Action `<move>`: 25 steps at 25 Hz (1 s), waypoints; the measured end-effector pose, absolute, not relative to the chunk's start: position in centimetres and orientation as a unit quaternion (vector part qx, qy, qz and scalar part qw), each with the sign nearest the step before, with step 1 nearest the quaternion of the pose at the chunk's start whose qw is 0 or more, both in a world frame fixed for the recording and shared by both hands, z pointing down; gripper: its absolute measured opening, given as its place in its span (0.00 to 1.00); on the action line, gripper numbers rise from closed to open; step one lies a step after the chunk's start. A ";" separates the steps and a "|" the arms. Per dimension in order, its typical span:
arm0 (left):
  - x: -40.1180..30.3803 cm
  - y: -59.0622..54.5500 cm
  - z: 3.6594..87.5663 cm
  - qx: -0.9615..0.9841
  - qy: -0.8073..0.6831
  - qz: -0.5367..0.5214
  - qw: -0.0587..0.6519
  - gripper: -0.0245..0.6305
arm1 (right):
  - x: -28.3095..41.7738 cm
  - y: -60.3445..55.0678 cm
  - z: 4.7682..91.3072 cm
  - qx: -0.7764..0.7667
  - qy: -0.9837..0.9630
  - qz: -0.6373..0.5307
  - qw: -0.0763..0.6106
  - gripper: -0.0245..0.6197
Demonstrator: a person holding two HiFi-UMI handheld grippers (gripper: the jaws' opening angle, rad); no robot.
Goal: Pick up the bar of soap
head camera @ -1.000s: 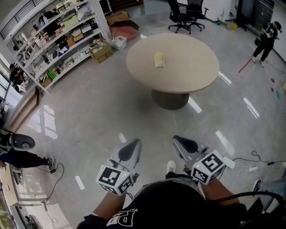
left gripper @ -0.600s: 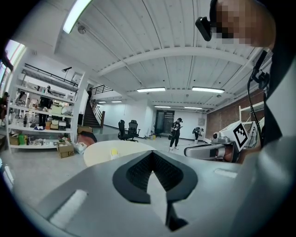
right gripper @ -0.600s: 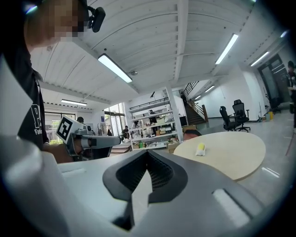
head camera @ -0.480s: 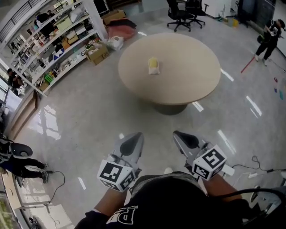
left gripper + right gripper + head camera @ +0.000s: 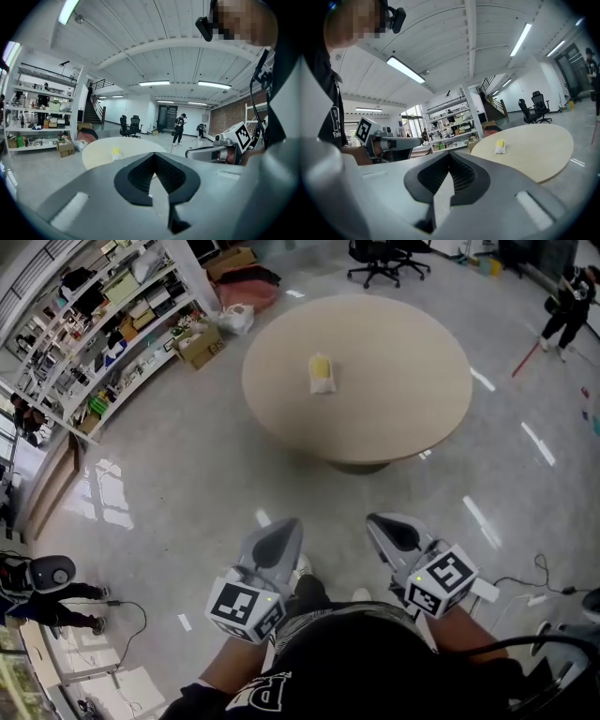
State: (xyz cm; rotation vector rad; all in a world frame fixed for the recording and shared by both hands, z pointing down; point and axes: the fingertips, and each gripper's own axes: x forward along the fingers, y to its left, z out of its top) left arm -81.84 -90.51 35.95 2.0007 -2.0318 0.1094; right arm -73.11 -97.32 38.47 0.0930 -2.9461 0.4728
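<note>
The soap (image 5: 321,373), yellow and white, is seen lying on the round table (image 5: 403,399), left of its centre and well apart from both grippers. The left gripper (image 5: 280,524) and right gripper (image 5: 379,520) are held side by side over the floor (image 5: 187,484), short of the table. Both pairs of jaws are closed, with nothing gripped between them.

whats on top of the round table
Only the bar of soap, yellow and white, lies on the round table. Below the top, just an edge of the dark pedestal shows; the top covers the rest.
</note>
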 end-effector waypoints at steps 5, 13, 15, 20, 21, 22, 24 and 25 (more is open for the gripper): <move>-85.3 -93.1 36.5 0.707 -0.690 0.032 0.152 0.05 | -76.2 -99.5 39.0 0.053 -0.982 0.161 0.085 0.05; -93.9 -96.1 35.6 0.726 -0.672 0.017 0.143 0.05 | -84.0 -101.4 37.6 0.080 -0.981 0.148 0.094 0.05; -96.3 -96.2 35.8 0.729 -0.669 0.012 0.145 0.05 | -86.4 -101.3 37.4 0.080 -0.982 0.142 0.099 0.05; -103.1 -96.4 36.1 0.726 -0.671 0.010 0.151 0.05 | -93.3 -101.0 37.2 0.076 -0.982 0.131 0.111 0.05; -104.0 -96.6 36.0 0.729 -0.668 0.009 0.149 0.05 | -94.5 -101.1 37.2 0.077 -0.982 0.130 0.113 0.05; -104.8 -96.8 35.9 0.734 -0.663 0.008 0.145 0.05 | -95.5 -101.4 37.3 0.081 -0.982 0.130 0.114 0.05; -106.1 -97.2 36.1 0.746 -0.650 0.009 0.141 0.05 | -97.0 -102.0 37.2 0.094 -0.980 0.130 0.115 0.05; -106.8 -97.4 36.2 0.751 -0.645 0.010 0.141 0.05 | -97.6 -102.2 37.2 0.100 -0.980 0.130 0.115 0.05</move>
